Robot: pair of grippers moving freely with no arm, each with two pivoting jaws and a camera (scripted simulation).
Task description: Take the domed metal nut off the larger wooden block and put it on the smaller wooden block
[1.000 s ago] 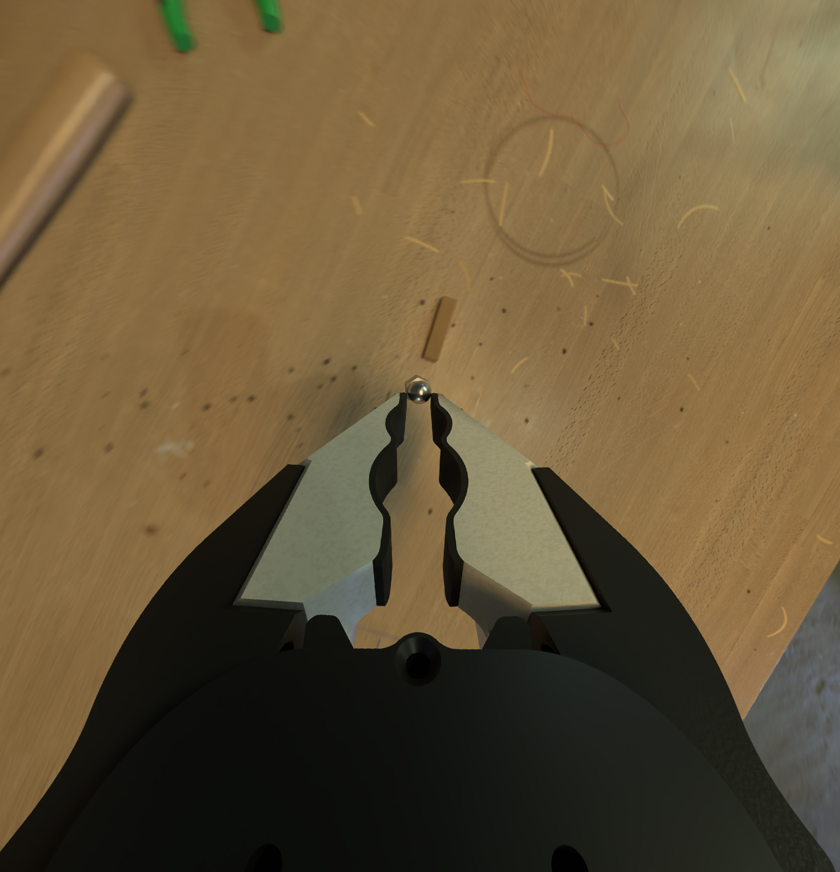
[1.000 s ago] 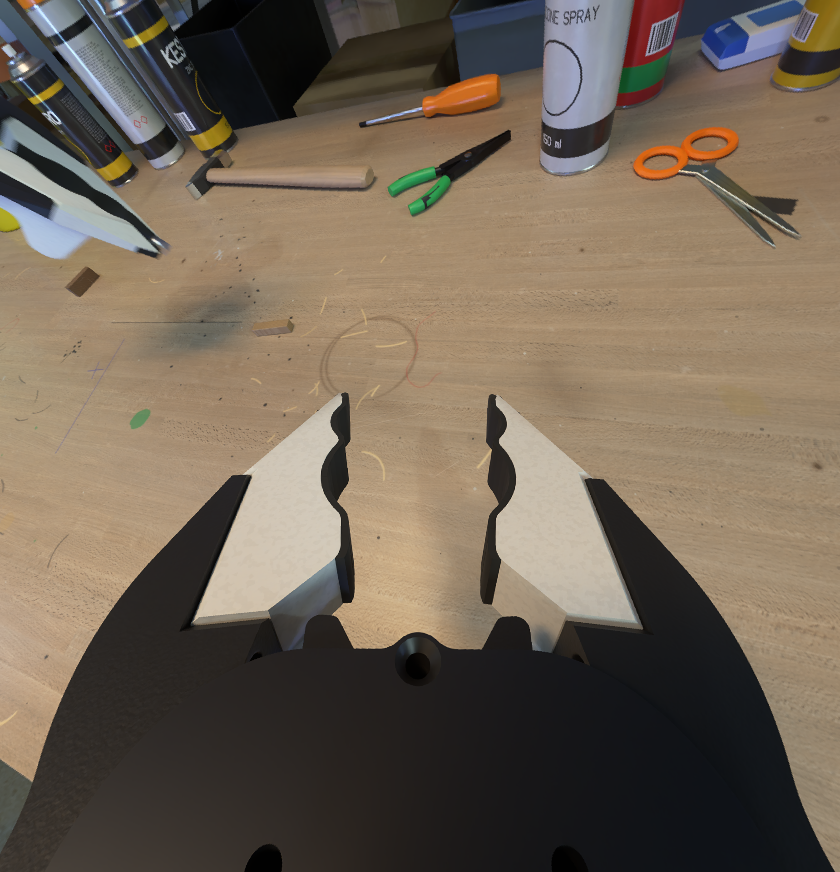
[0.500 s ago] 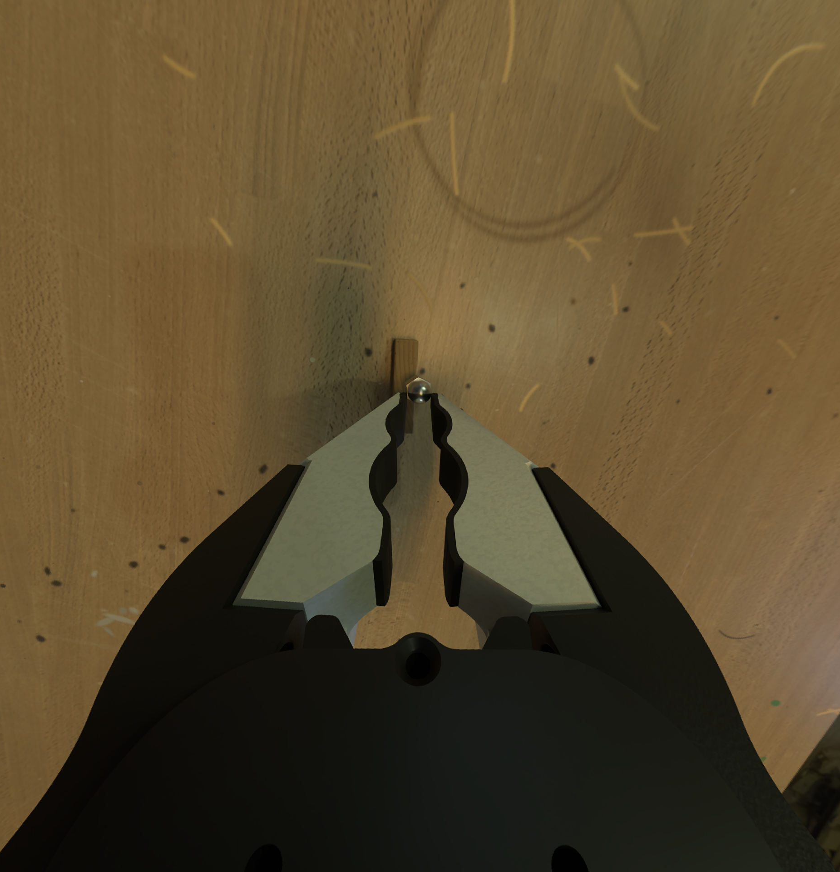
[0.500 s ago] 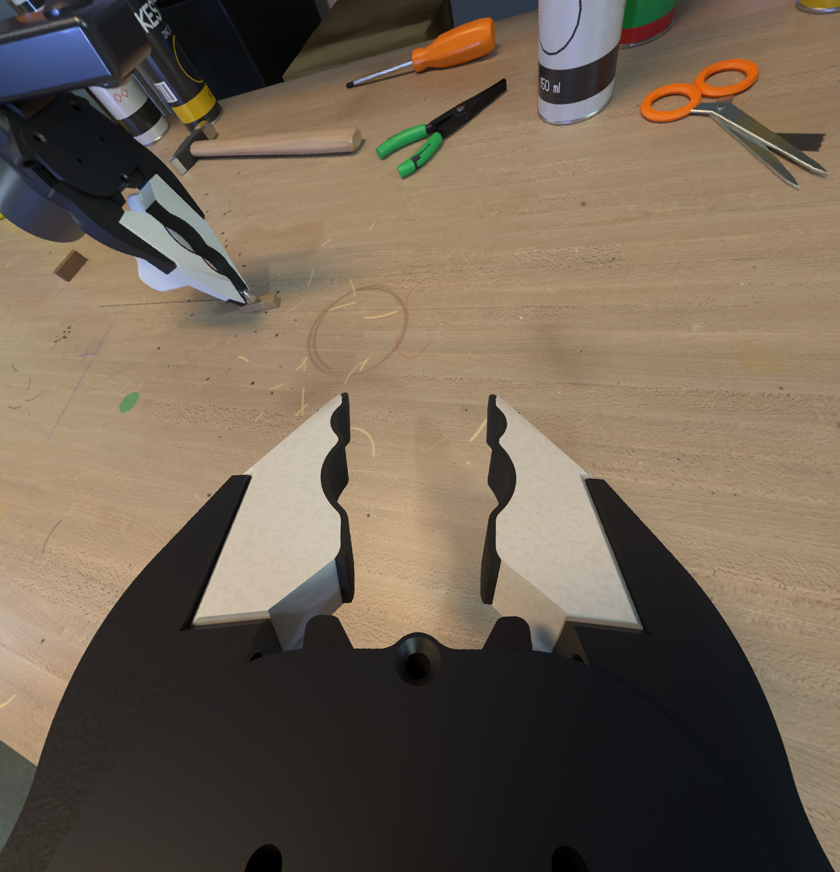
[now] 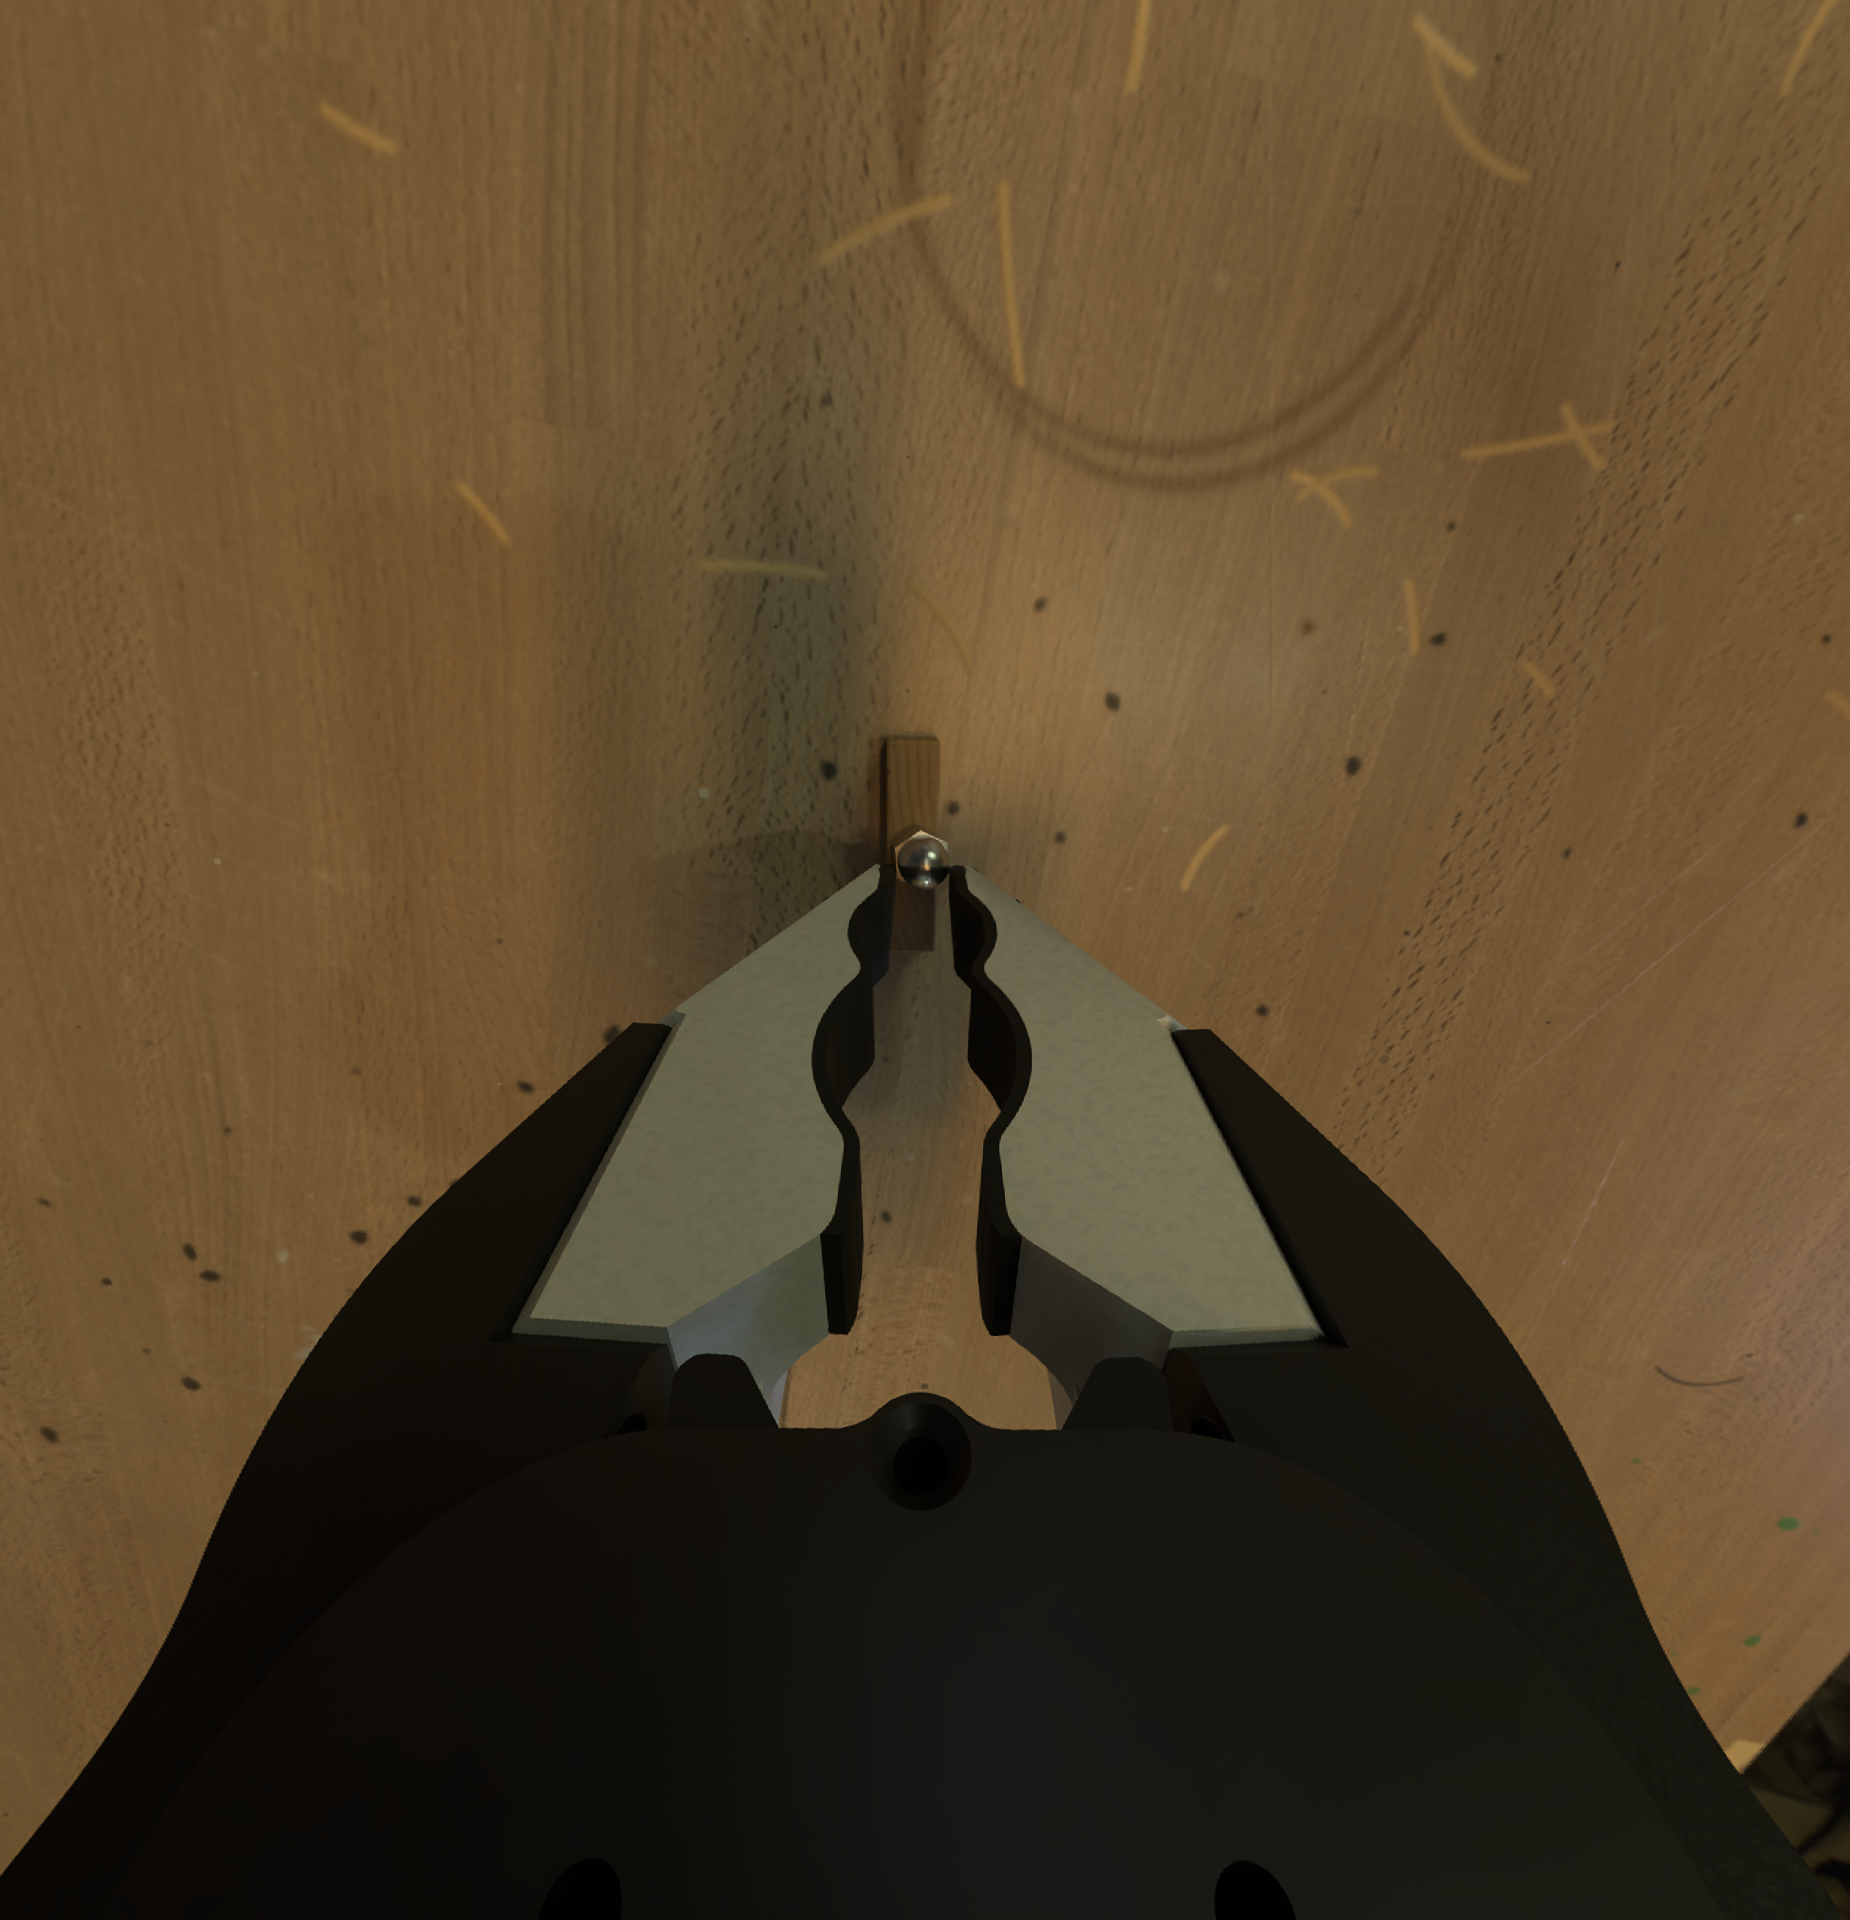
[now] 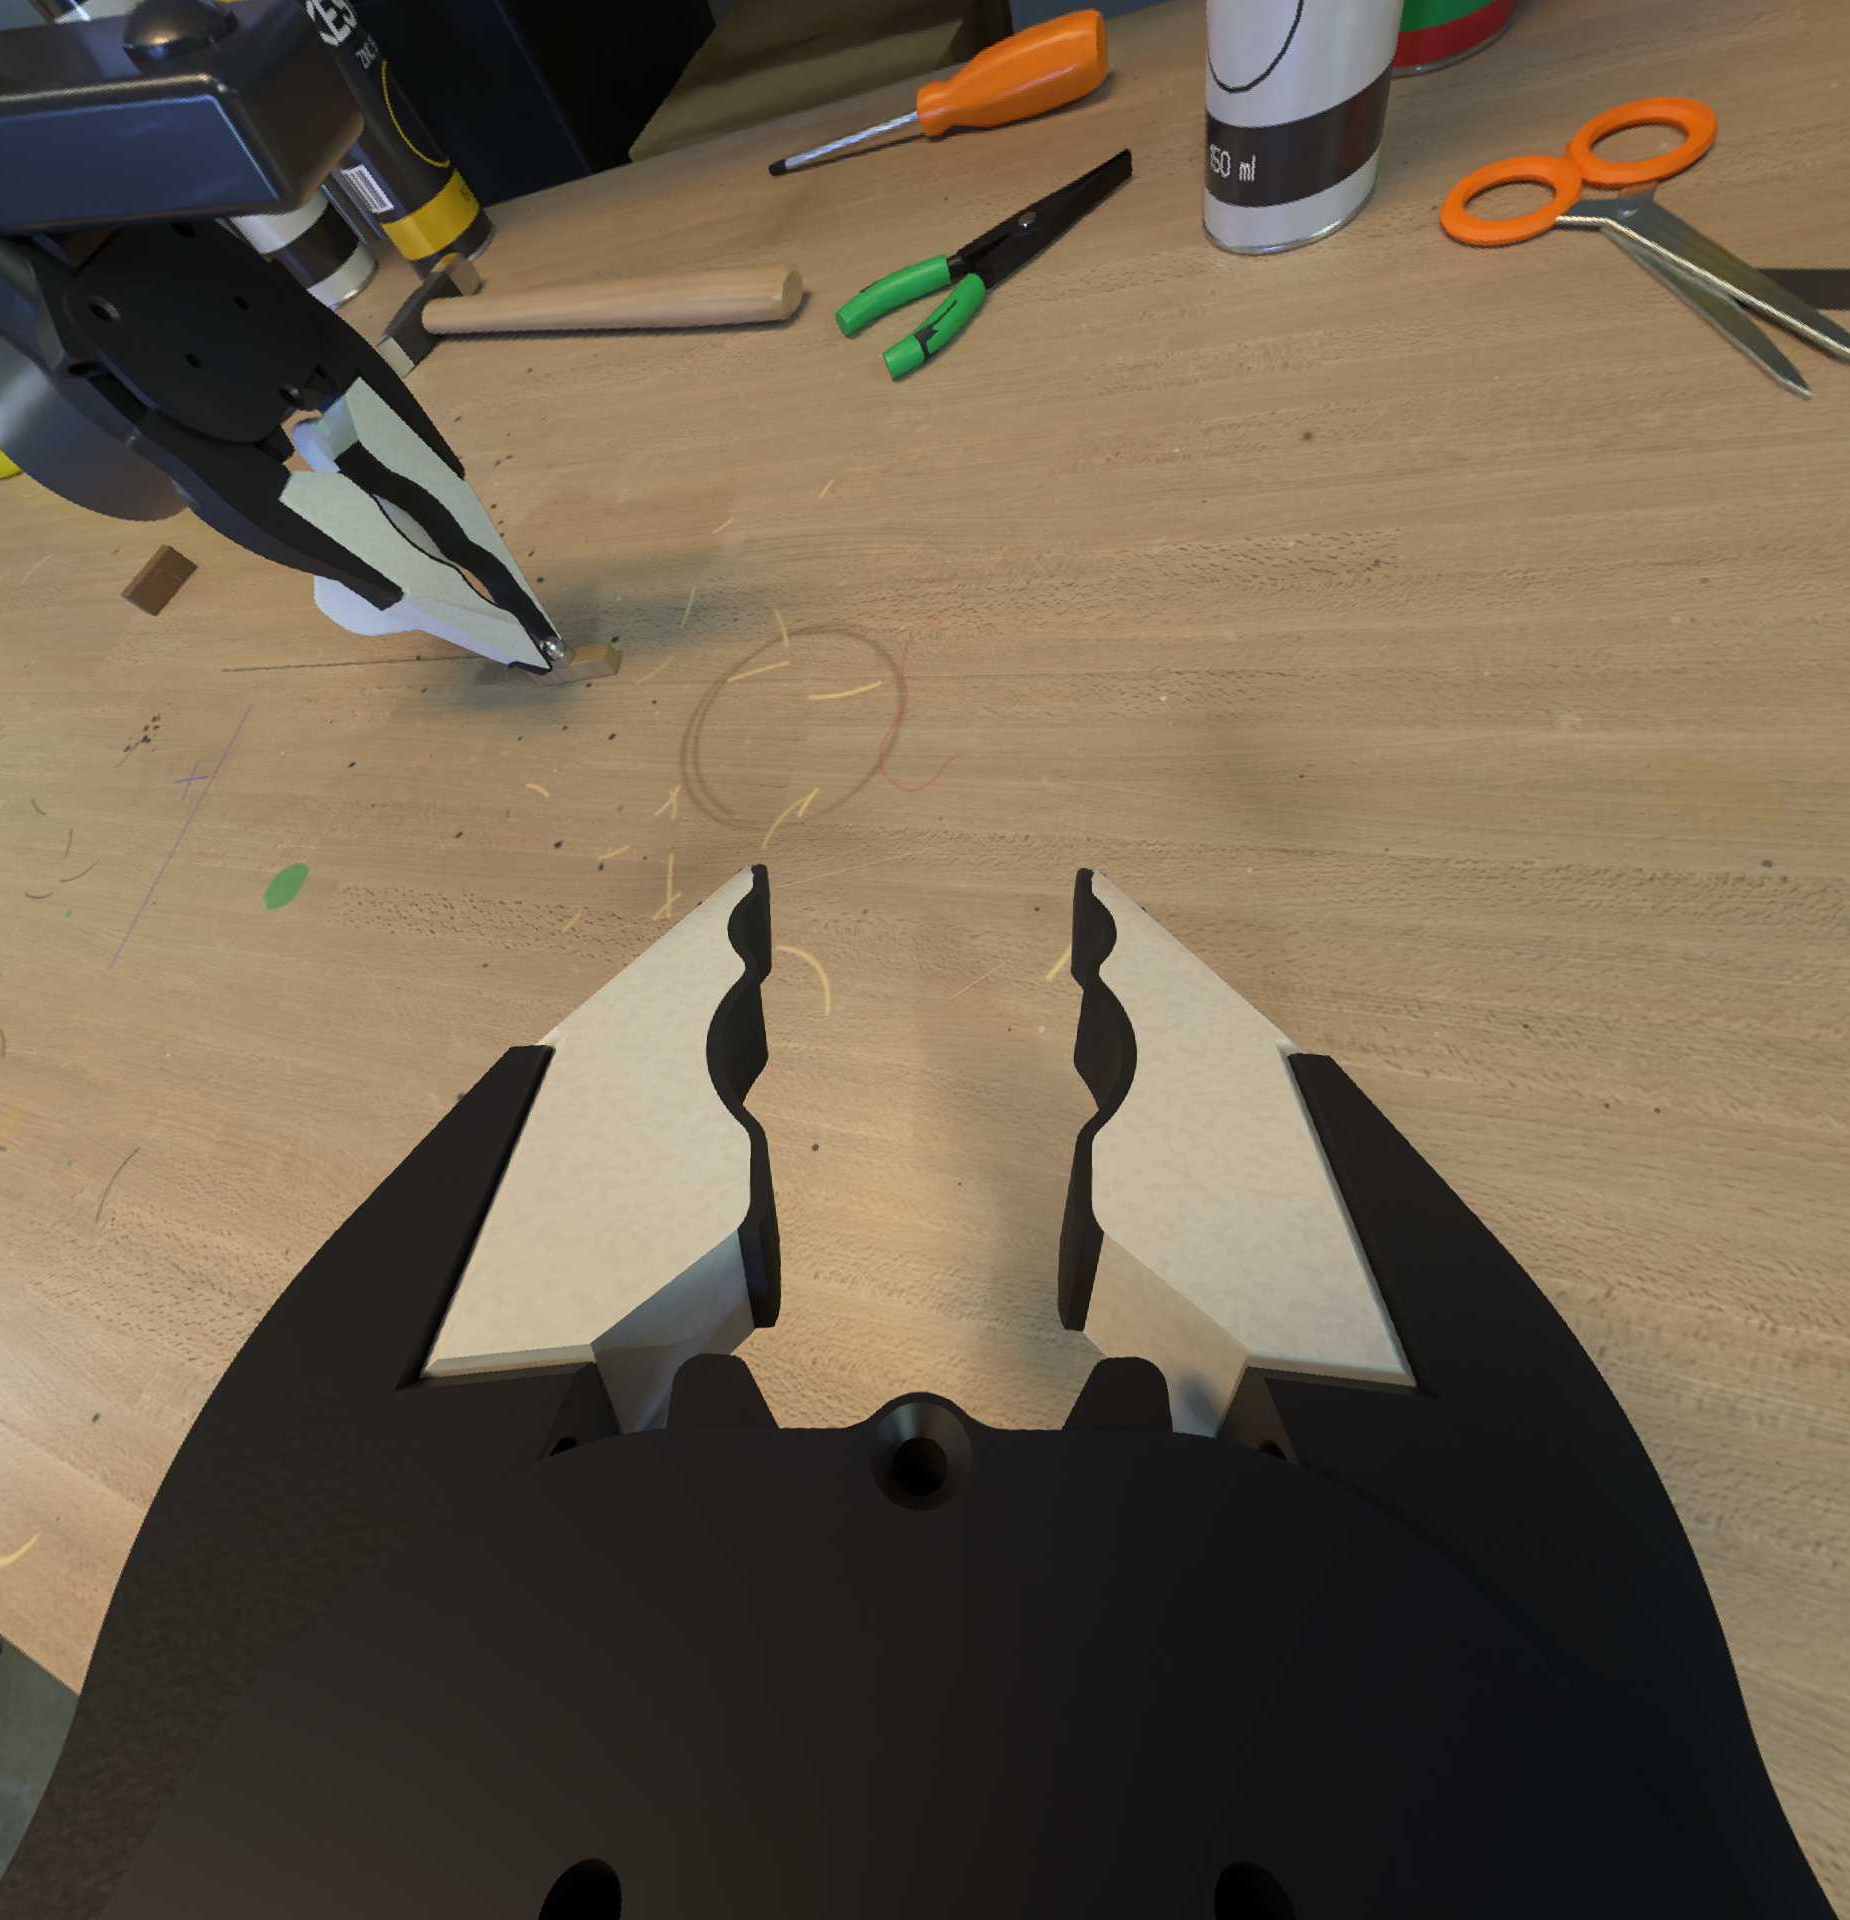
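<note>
One domed metal nut (image 5: pixel 922 864) sits pinched between the tips of my left gripper (image 5: pixel 922 878), in the middle of the left wrist view. Its round shiny cap faces the camera and a bit of its hexagonal base shows behind it. My left gripper is closed on this nut, with only a narrow gap between the two fingers. Directly under the nut lies a small light wooden block (image 5: pixel 912 790), long and thin, pointing toward the top of the frame; part of it shows between my fingers. I cannot tell if the nut already touches the block or is just above it.

In the right wrist view the same left gripper (image 6: pixel 549 652) comes in from the upper left, tilted down, with the nut (image 6: pixel 554 650) at its tips over the near end of the light block (image 6: pixel 592 659). A darker wooden block (image 6: pixel 158 579) lies at the left edge of that frame, well apart from them.

My right gripper (image 6: pixel 921 883) fills the lower middle of its view, jaws wide apart, holding nothing, above the bare tabletop (image 6: pixel 1316 727). Near the top of this frame lie a hammer (image 6: pixel 609 301), green-handled pliers (image 6: pixel 962 270), an orange screwdriver (image 6: pixel 983 83), a spray can (image 6: pixel 1295 125) and orange scissors (image 6: pixel 1627 197).
</note>
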